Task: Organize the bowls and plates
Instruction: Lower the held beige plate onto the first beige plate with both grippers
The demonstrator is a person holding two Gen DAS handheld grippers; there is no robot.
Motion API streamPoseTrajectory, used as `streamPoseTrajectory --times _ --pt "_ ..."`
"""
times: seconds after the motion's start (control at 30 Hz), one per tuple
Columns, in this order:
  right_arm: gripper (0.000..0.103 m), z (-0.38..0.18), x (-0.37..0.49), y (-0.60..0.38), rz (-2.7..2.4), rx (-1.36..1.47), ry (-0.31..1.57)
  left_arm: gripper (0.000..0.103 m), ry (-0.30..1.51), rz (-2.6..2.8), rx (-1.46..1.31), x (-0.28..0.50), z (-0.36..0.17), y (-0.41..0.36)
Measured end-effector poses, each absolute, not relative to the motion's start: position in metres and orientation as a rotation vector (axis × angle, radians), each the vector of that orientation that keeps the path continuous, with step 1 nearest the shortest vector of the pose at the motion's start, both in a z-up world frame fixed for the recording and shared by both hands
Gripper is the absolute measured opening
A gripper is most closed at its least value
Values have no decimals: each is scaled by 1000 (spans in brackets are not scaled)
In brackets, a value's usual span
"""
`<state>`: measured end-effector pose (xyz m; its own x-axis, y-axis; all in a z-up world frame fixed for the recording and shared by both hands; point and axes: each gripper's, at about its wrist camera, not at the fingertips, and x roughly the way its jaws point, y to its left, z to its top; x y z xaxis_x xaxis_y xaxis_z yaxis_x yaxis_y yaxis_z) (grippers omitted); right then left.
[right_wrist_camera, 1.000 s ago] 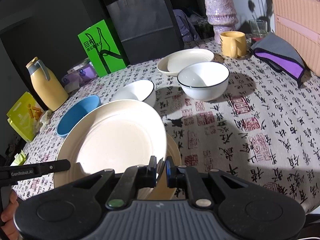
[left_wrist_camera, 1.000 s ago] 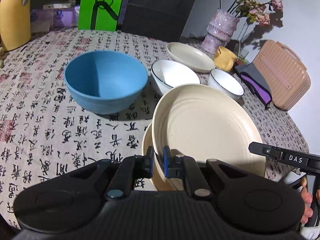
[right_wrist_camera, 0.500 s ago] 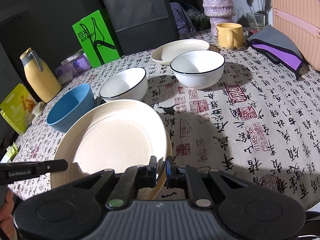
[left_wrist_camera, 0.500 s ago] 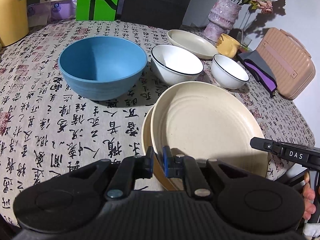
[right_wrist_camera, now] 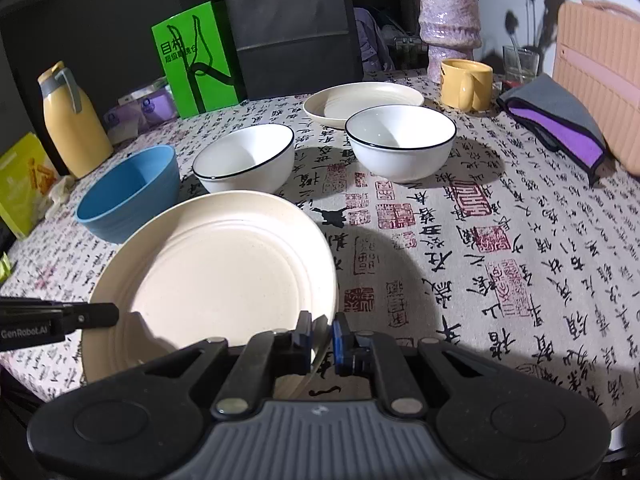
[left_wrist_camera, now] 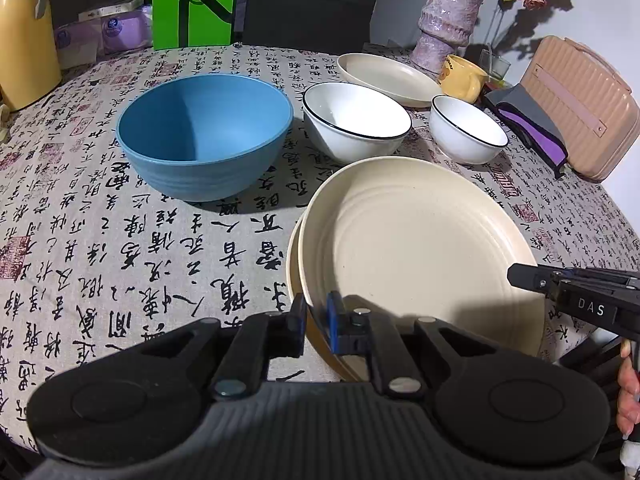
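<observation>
Currently both grippers are clamped on one cream plate: left gripper (left_wrist_camera: 317, 322) pinches its near-left rim, right gripper (right_wrist_camera: 321, 334) pinches its near-right rim, jaws nearly together with only the thin rim between the pads. Top plate (left_wrist_camera: 416, 248) sits over a second cream plate (left_wrist_camera: 295, 264) whose edge peeks out on the left, both at the near edge of the table (left_wrist_camera: 120, 264).

Risks as I read it:
- Stack is offset. If the top plate isn't seated flat, letting go could make it slide or rock off the lower one.
- Stack is close to the near table edge; a sideways skid from an uneven release could push it over.
- Two grips on one rigid rim: if one hand pulls away while the other is clamped, the plate twists and drags the lower plate with it.
- Thin-rim pinch has little contact area, so a tilt could let it slip.

Further out: blue bowl (left_wrist_camera: 204, 140) and larger white bowl (left_wrist_camera: 356, 120) just beyond the stack, smaller white bowl (left_wrist_camera: 468, 134) further right, third cream plate (left_wrist_camera: 384, 78) toward the far edge. A wide retract could clip the nearest bowls.
</observation>
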<state>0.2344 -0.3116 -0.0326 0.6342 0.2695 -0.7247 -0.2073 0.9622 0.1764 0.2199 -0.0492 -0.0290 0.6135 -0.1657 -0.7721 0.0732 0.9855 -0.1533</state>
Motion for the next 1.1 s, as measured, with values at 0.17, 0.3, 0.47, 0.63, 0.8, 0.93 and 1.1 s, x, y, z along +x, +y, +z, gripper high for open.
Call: streamPoseTrajectory --times 0.17,0.3,0.47,0.63,0.8,0.93,1.1 --pt "12 -33 234 -305 263 27 834 11 897 -122 -76 219 -29 -54" --pt "13 -34 233 -299 251 -14 830 12 893 -108 -42 218 -29 -58" --pt "13 -35 233 -294 240 -54 822 12 885 -103 -25 219 -29 -60" --pt "14 -37 233 -291 234 -74 822 13 882 -97 2 219 -30 -62" --pt "14 -37 233 -290 232 -83 822 14 882 -83 50 219 -31 -68" --pt "13 -37 232 -289 227 -94 821 14 881 -74 76 219 -32 -72" --pt "13 -38 232 -290 228 -89 821 15 877 -73 96 219 -33 -73"
